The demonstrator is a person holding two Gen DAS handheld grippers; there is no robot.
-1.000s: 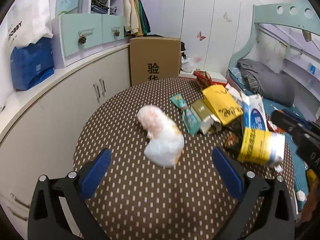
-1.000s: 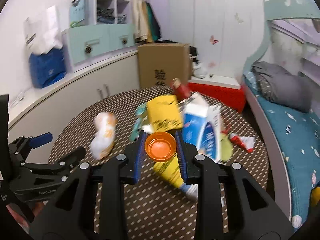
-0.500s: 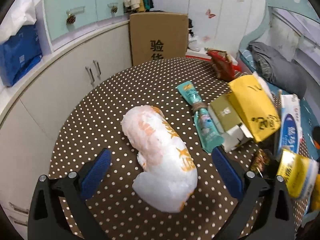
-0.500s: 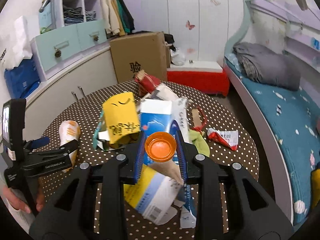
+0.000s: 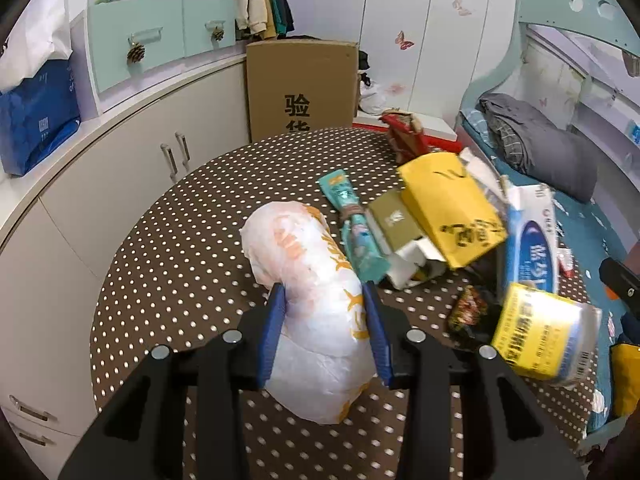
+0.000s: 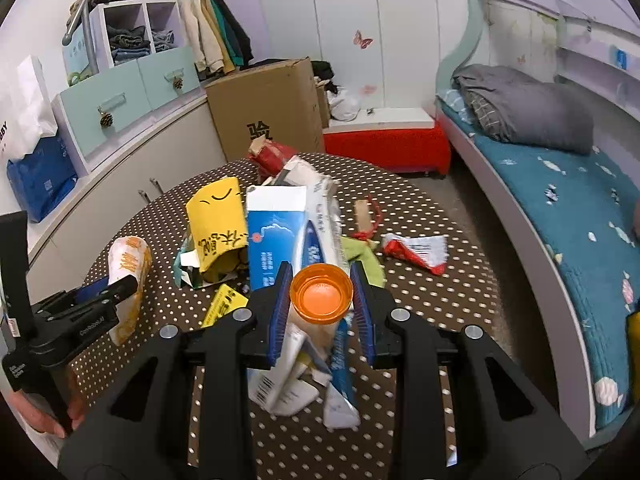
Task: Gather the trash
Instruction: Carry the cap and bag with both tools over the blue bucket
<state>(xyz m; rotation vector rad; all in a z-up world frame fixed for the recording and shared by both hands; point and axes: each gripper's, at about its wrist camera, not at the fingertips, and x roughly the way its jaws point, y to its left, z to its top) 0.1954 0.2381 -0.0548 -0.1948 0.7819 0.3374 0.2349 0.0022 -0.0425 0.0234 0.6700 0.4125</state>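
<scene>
On the round table (image 5: 168,264), under a brown cloth with white polka dots, the trash lies heaped toward the bed side. The left gripper (image 5: 324,308) has its blue fingers pressed into both flanks of a white plastic bag (image 5: 308,280) printed with orange lettering, too creased to read. The right gripper (image 6: 320,300) is clamped on a bottle (image 6: 321,294) with an orange cap, seen end-on; its yellow label (image 5: 536,328) carries blue Chinese characters and a barcode, blurred in the left wrist view.

Beside the bag lie a teal snack wrapper (image 5: 352,224), an olive carton (image 5: 394,220) with a small white logo, and a yellow paper bag (image 5: 452,208) with black brush characters and a curved arrow-like smile. A blue and white box (image 6: 274,240) stands behind the bottle; its writing is Chinese, and "Chef" is perhaps legible on its side. A red and white wrapper (image 6: 416,250) with a barcode lies well apart on the cloth.

Behind the table stands a cardboard box (image 5: 302,88) printed with 验 and a cut-off second character. Mint drawers (image 5: 160,36) with pinecone pulls sit on a cream cabinet (image 5: 120,168), next to a blue bag (image 5: 36,116). A bed (image 6: 560,200) with a teal sheet and grey bedding runs along the right. Whatever lies beneath the heap is hidden.
</scene>
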